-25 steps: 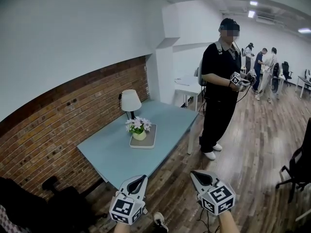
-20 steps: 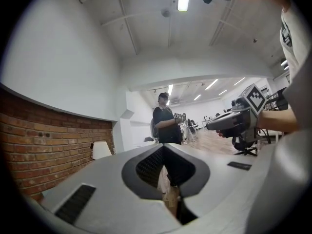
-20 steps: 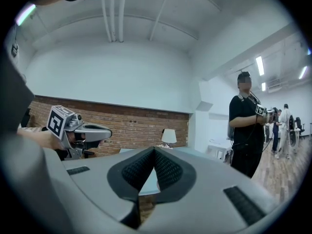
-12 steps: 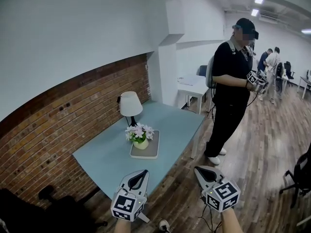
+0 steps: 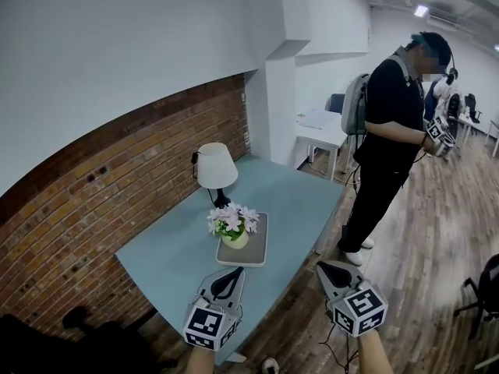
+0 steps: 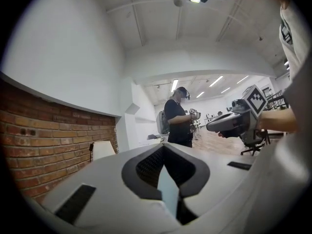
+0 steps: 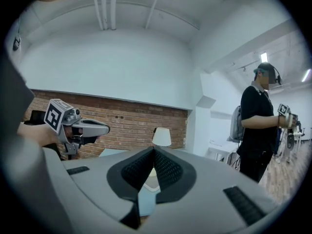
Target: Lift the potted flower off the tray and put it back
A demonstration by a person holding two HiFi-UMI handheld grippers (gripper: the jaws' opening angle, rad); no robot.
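Both shut and empty, the left hand-held gripper [image 5: 231, 272] and right hand-held gripper [image 5: 322, 266] point level toward the potted flower [image 5: 233, 225].

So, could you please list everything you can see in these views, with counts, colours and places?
red brick wall: one, red-brown, left, below white wall
pale blue rectangular table: one, beside the brick wall
grey rectangular tray: one, on the table's near half
potted flower with pink and white blooms: one, cream pot, on the tray
white-shaded table lamp: one, dark base, on the table behind the tray
white desk: one, beyond the table
person in black clothes: one, grey backpack, standing right of the table
wooden plank floor: brown, right
left gripper: one, grey, bottom centre, fingers shut, empty
right gripper: one, grey, bottom right, fingers shut, empty
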